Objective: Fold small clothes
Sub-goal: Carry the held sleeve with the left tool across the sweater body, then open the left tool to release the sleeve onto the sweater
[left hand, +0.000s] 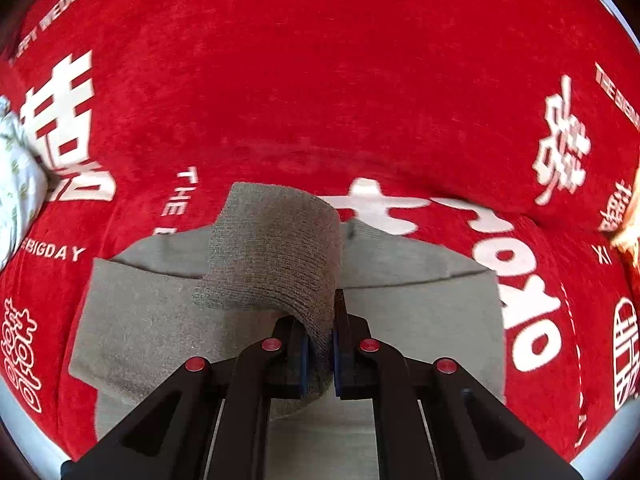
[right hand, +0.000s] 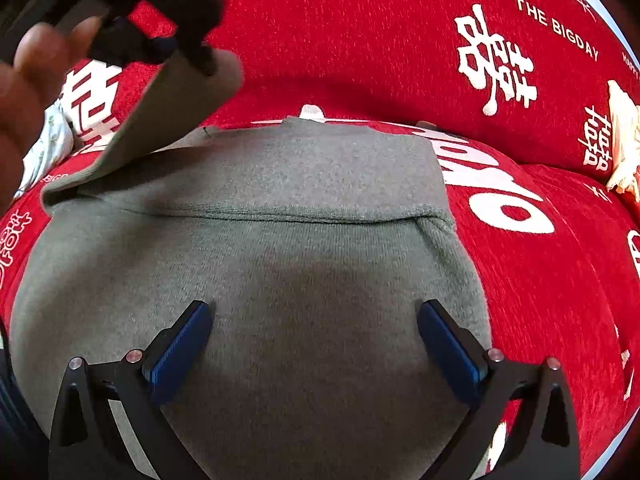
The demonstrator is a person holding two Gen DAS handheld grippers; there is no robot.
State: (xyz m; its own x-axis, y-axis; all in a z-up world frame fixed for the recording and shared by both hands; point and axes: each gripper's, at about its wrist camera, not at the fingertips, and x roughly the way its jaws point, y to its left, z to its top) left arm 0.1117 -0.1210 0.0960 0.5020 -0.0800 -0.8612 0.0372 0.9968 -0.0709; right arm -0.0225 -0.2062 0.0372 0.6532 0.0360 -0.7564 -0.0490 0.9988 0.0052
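Currently, the grey knit garment (right hand: 280,264) lies flat on a red cloth (left hand: 320,80) printed with white characters and English words. Whether that cloth covers a counter or a bed cannot be told.

Left hand-held gripper (left hand: 319,354): its jaws are closed tight on the ribbed end of the garment's sleeve (left hand: 276,248). The sleeve rises from the pads, arches over, and joins the body at the shoulder. In the right wrist view, the same hand-held gripper (right hand: 188,56) sits at the upper left, held by a hand (right hand: 32,72), with the sleeve lifted clear of the body beneath it.

Right hand-held gripper (right hand: 314,344): its jaws stand wide apart, with nothing between the blue pads (right hand: 180,354). It is poised over the lower body of the garment; contact with the fabric cannot be confirmed.

Edges: a fold line runs straight across the body, side to side. The garment's right edge lies on the red cloth, beside large white lettering. The far edge ends near a white character.

Open room: bare red cloth extends beyond the garment's far and right edges. A white patterned cloth (left hand: 16,176) lies at the left margin, and a cream-coloured item (right hand: 622,140) lies at the right margin, both well apart from the garment.
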